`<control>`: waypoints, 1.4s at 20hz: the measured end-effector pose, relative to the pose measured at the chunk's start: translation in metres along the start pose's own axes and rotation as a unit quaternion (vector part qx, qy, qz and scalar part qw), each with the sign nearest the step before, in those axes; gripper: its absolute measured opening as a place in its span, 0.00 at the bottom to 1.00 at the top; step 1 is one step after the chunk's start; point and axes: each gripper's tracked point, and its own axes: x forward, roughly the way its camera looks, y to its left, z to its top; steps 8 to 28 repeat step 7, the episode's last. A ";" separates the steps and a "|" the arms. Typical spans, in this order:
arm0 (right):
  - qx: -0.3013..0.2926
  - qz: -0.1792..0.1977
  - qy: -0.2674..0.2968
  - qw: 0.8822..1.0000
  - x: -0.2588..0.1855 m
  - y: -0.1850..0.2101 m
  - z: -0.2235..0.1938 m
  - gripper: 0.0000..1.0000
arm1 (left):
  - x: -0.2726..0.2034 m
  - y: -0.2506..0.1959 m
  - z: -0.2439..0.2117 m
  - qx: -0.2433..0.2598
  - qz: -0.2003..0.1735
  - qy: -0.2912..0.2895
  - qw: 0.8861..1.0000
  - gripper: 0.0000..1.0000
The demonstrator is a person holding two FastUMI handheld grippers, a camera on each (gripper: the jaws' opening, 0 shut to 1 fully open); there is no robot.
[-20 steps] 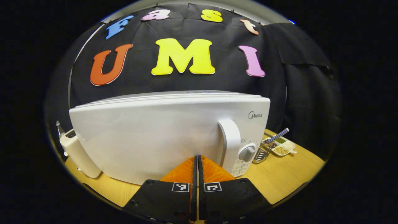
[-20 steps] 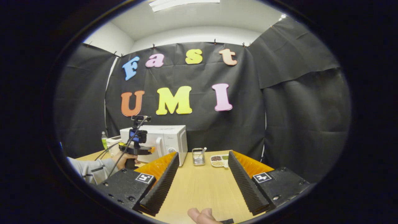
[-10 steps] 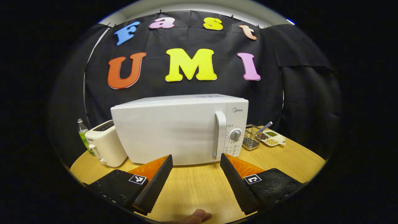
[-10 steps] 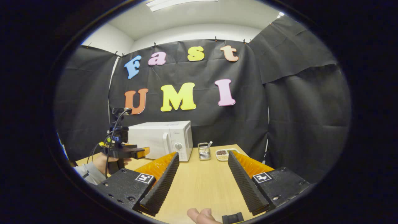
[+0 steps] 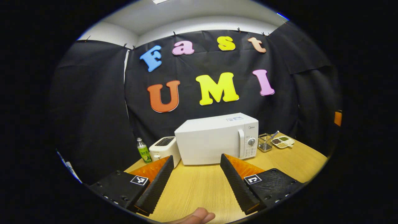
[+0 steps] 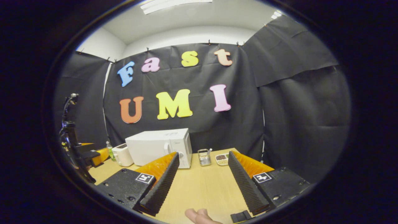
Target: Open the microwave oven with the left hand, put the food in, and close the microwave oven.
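A white microwave oven (image 5: 214,140) stands at the back of the wooden table (image 5: 199,189) with its door shut, its handle (image 5: 241,144) and dial at the right. In the right gripper view the microwave oven (image 6: 158,147) sits left of centre. My left gripper (image 5: 196,161) hovers open over the table, well back from the oven, nothing between its fingers. My right gripper (image 6: 203,158) is open too, over the table front. The left gripper (image 6: 93,155) also appears at the far left of the right gripper view. A fingertip (image 5: 196,216) shows at the bottom edge.
A white toaster (image 5: 164,150) and a green bottle (image 5: 143,151) stand left of the oven. To its right are a wire holder with a utensil (image 5: 266,141) and a divided dish of beans (image 5: 282,142). Black cloth walls close in the back and sides.
My left gripper has opened and pulled far back from the microwave door, which stays shut. The right gripper has barely moved.
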 end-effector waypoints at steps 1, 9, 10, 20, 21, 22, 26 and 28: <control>0.008 -0.005 -0.004 1.000 -0.004 -0.001 0.008 0.91 | -0.017 0.000 0.013 -0.008 -0.008 -0.013 1.000 0.96; -0.003 -0.004 -0.011 1.000 -0.018 -0.001 0.025 1.00 | -0.098 0.010 0.035 -0.061 -0.010 -0.040 0.997 0.96; -0.003 -0.004 -0.011 1.000 -0.018 -0.001 0.025 1.00 | -0.098 0.010 0.035 -0.061 -0.010 -0.040 0.997 0.96; -0.003 -0.004 -0.011 1.000 -0.018 -0.001 0.025 1.00 | -0.098 0.010 0.035 -0.061 -0.010 -0.040 0.997 0.96; -0.003 -0.004 -0.011 1.000 -0.018 -0.001 0.025 1.00 | -0.098 0.010 0.035 -0.061 -0.010 -0.040 0.997 0.96; -0.003 -0.004 -0.011 1.000 -0.018 -0.001 0.025 1.00 | -0.098 0.010 0.035 -0.061 -0.010 -0.040 0.997 0.96; -0.003 -0.004 -0.011 1.000 -0.018 -0.001 0.025 1.00 | -0.098 0.010 0.035 -0.061 -0.010 -0.040 0.997 0.96; -0.003 -0.004 -0.011 1.000 -0.018 -0.001 0.025 1.00 | -0.098 0.010 0.035 -0.061 -0.010 -0.040 0.997 0.96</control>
